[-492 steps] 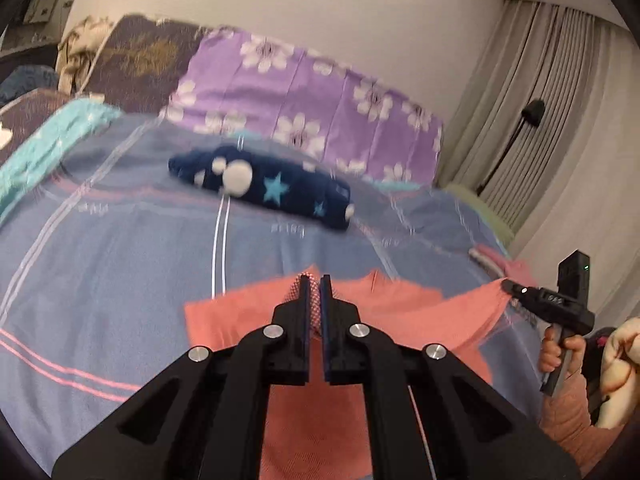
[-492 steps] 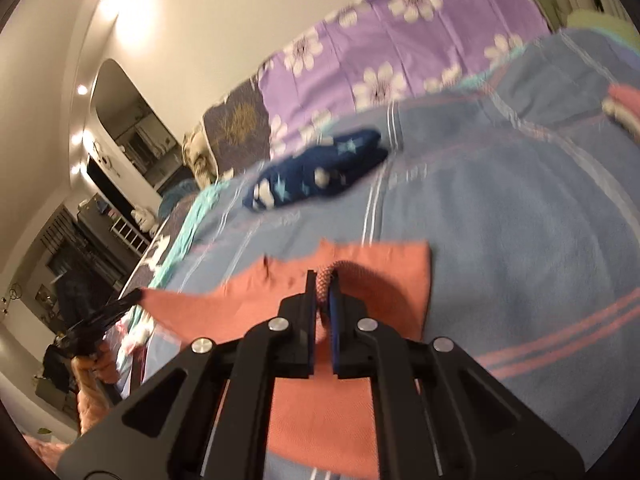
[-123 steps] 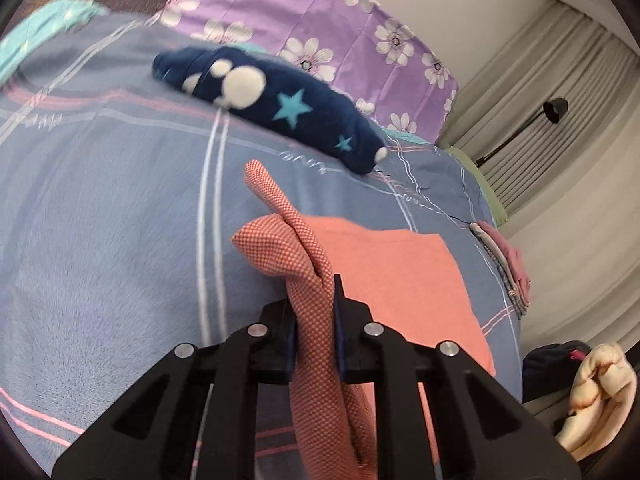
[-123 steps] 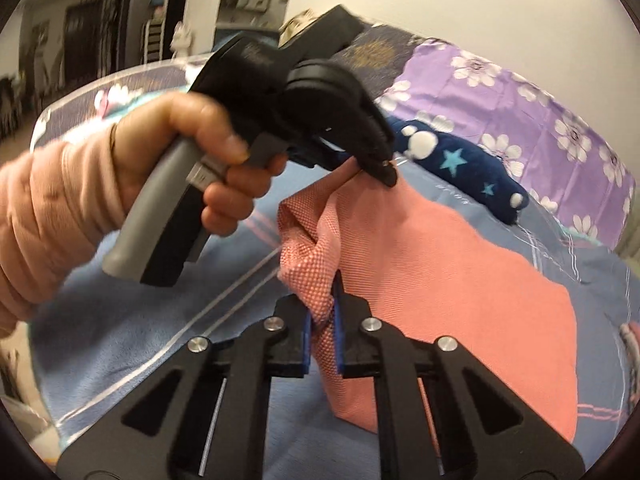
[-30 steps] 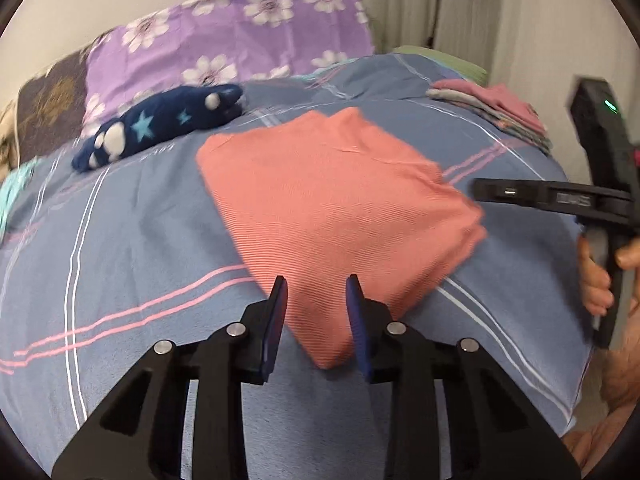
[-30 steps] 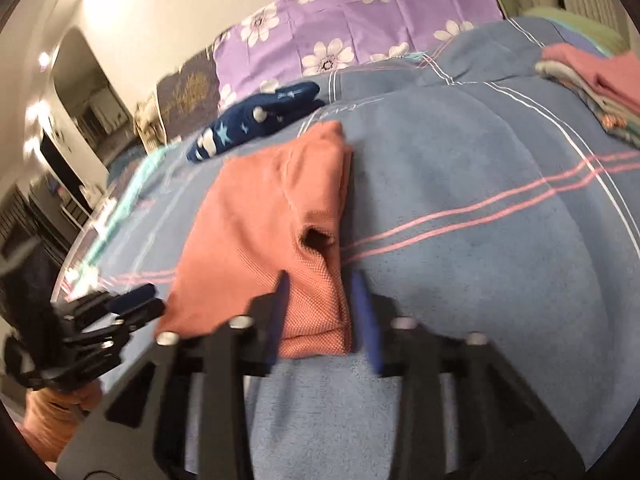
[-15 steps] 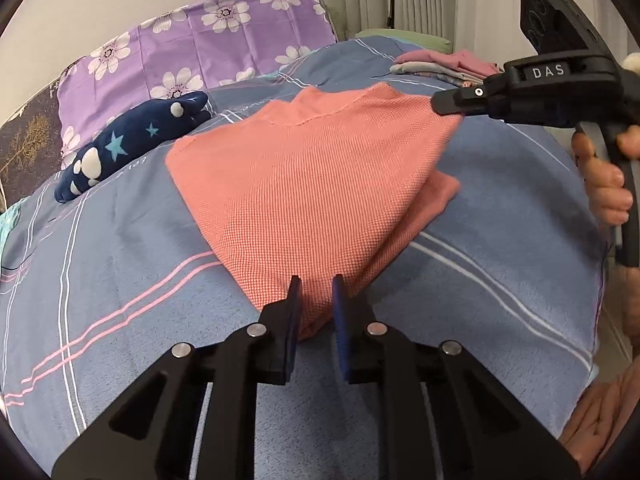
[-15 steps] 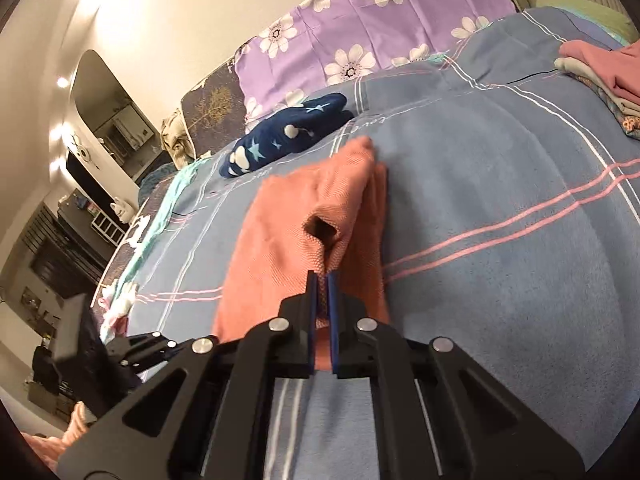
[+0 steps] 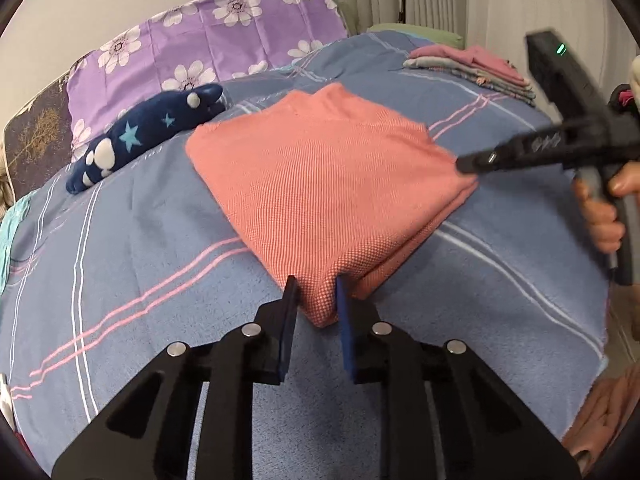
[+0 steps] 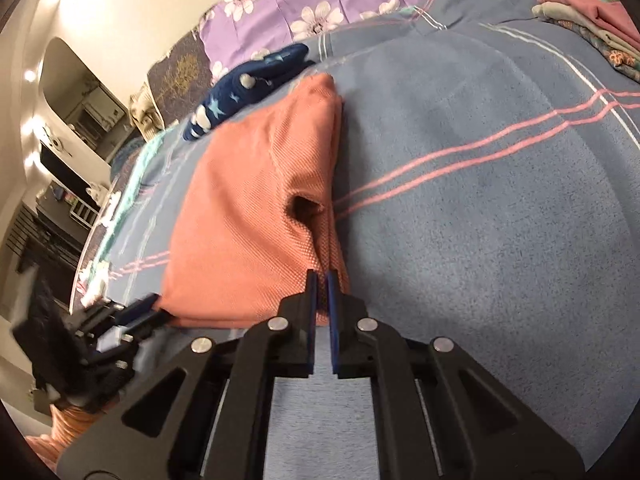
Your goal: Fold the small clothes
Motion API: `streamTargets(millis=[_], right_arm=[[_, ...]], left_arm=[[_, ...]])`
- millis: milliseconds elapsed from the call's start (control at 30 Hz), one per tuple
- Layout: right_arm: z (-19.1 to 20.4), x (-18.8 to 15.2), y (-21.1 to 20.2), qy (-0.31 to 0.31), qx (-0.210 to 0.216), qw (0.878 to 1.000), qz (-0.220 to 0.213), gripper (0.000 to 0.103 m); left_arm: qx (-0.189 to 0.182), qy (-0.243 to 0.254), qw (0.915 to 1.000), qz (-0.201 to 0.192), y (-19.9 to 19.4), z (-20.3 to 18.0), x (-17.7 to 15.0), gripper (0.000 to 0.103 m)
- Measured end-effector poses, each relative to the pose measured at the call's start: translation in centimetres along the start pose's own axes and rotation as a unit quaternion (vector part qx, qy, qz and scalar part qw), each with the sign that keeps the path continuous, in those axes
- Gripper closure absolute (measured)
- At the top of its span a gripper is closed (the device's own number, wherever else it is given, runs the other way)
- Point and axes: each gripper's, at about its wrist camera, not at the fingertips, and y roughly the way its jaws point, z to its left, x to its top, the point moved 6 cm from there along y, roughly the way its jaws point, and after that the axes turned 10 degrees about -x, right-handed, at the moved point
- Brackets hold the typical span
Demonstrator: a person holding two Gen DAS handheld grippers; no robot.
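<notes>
Left gripper (image 9: 314, 300): jaws parted, the near corner of the shirt (image 9: 320, 184) sits between them, not pinched. Right gripper (image 10: 320, 280): jaws nearly closed with a thin gap, at the shirt's near edge; fabric reaches into the gap, can't tell if it's actually clamped. In the left view its tip touches the shirt's right corner, a hand (image 9: 602, 216) on its grip.

Shirt: salmon, waffle knit, folded in layers, lying flat on the bed (image 9: 120, 248), which has a blue cover with pink and white stripes. Small open pocket in the fold on the right-view side.

Beyond the shirt: a navy star-print plush (image 9: 140, 140), just off its far corner. Purple floral pillow (image 9: 208, 44) behind that. Stack of folded clothes (image 9: 472, 66) at the far right edge of the bed, well apart from the shirt.
</notes>
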Motion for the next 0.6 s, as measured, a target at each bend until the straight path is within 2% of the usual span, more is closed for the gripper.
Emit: streamTargets(millis=[100, 233, 267, 300, 367, 400, 433, 500, 533, 600], right_arm=[[0.0, 0.1, -0.5, -0.002, -0.007, 1.0, -0.008, 0.081], [1.0, 1.5, -2.6, -0.021, -0.015, 0.998, -0.053, 0.08], [1.4, 1.9, -3.1, -0.027, -0.008, 0.997, -0.066, 0.075], [1.7, 2.2, -3.5, -0.03, -0.001, 0.997, -0.074, 0.062], [2.8, 2.4, -3.9, -0.044, 0.011, 0.995, -0.093, 0.049], [3.3, 2.3, -3.7, -0.057, 0.014, 0.994, -0.096, 0.049], [3.7, 2.1, -3.4, -0.067, 0.016, 0.993, -0.096, 0.049], [4.2, 1.3, -1.6, -0.081, 0.02, 0.994, -0.074, 0.049], [4.0, 0.7, -0.2, -0.08, 0.015, 0.995, -0.053, 0.048], [3.5, 0.2, 0.9, -0.081, -0.001, 0.995, -0.052, 0.053]], left_arm=[[0.0, 0.01, 0.9997, -0.023, -0.7, -0.1, 1.4, 0.082], [-0.024, -0.005, 0.9987, -0.044, 0.0, 0.4, 3.6, 0.082], [-0.033, -0.012, 0.9986, -0.038, 0.5, 0.5, 3.6, 0.082], [-0.043, -0.021, 0.9985, -0.025, 1.4, 0.6, 3.5, 0.082], [-0.052, -0.038, 0.9976, 0.026, 4.0, 0.8, 2.0, 0.077], [-0.051, -0.04, 0.9974, 0.032, 4.4, 0.8, 1.5, 0.077], [-0.05, -0.039, 0.9978, 0.019, 4.4, 0.7, 1.3, 0.077], [-0.063, -0.053, 0.9964, 0.018, 4.0, 1.0, 1.2, 0.076], [-0.069, -0.063, 0.9955, 0.018, 4.1, 1.2, 1.1, 0.076], [-0.077, -0.074, 0.9941, 0.016, 4.0, 1.5, 1.0, 0.076]])
